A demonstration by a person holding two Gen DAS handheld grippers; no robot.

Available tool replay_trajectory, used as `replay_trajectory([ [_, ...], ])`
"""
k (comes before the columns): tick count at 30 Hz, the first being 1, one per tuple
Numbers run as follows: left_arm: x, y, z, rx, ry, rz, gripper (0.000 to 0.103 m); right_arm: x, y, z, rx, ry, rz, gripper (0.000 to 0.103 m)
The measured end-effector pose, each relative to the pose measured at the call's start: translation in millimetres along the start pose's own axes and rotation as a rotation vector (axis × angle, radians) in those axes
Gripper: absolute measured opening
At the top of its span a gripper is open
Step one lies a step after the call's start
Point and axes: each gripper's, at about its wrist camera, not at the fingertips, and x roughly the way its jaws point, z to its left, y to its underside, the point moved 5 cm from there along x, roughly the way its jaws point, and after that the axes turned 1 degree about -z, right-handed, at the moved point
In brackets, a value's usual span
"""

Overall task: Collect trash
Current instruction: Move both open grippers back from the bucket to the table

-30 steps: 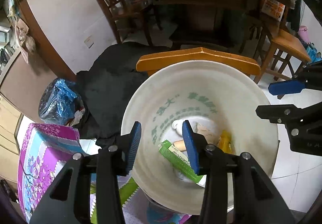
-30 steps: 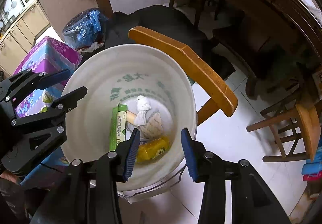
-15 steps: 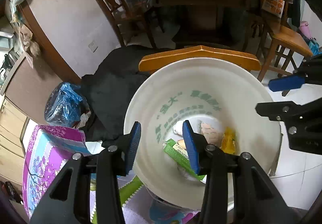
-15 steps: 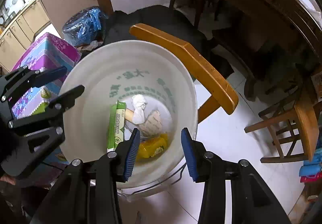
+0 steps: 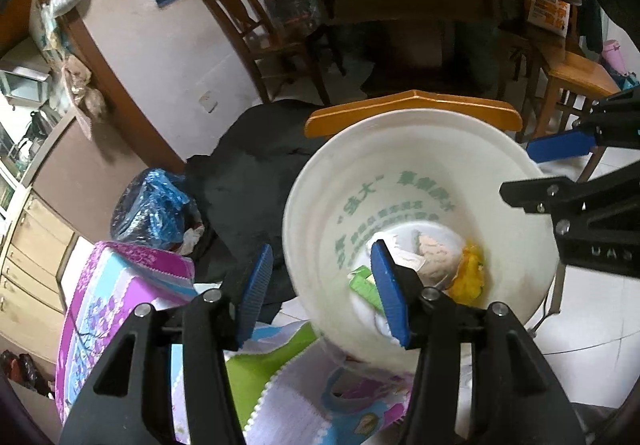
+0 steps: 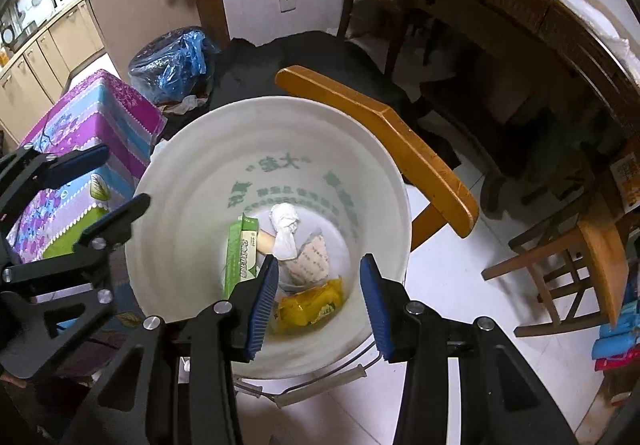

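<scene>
Both tools hang over a white bucket point(image 6: 192, 181) that stands on the floor beside a wooden chair back point(image 6: 384, 141). The left hand-held gripper point(image 5: 322, 289) has just been opening its jaws; they now stand moderately apart, one blue pad outside the bucket's rim and the other over its inside, with nothing pressed between them. The right hand-held gripper point(image 6: 318, 301) is also partly open and holds nothing, its pads poised above the bucket's near side without touching it. The trash lies at the bottom of the bucket: a green carton point(image 6: 240, 253) leaning on the wall, a crumpled white tissue point(image 6: 285, 229), a printed paper wrapper point(image 6: 312, 259) and a yellow packet point(image 6: 310, 305). To the left of the bucket is a purple patterned box point(image 6: 92, 117), and behind it a bin lined with a blue bag point(image 6: 176, 61).
</scene>
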Motion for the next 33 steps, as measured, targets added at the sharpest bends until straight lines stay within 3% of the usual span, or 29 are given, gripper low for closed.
replay_trajectory([
  [10,-26.5,60.3,38.5,-0.096,-0.075,0.006,0.055,-6.4,10.0,53.5,-0.051,-0.033,-0.088,0.044],
  [21,-58.1,141.2,108.0,-0.310,-0.145,0.052,0.057,3.5,36.3,147.3,-0.061,-0.229,-0.069,0.044],
  [22,-62.5,149.3,112.7,-0.332,-0.151,0.055,0.057,2.9,40.1,157.8,-0.078,-0.219,-0.081,0.049],
  [29,-94.0,227.6,150.7,-0.481,-0.210,0.095,0.059,-14.3,50.8,228.6,-0.144,-0.296,-0.151,0.051],
  [33,-117.8,278.3,183.5,-0.596,-0.309,0.115,0.059,-20.0,52.3,269.5,-0.226,-0.336,-0.158,0.051],
])
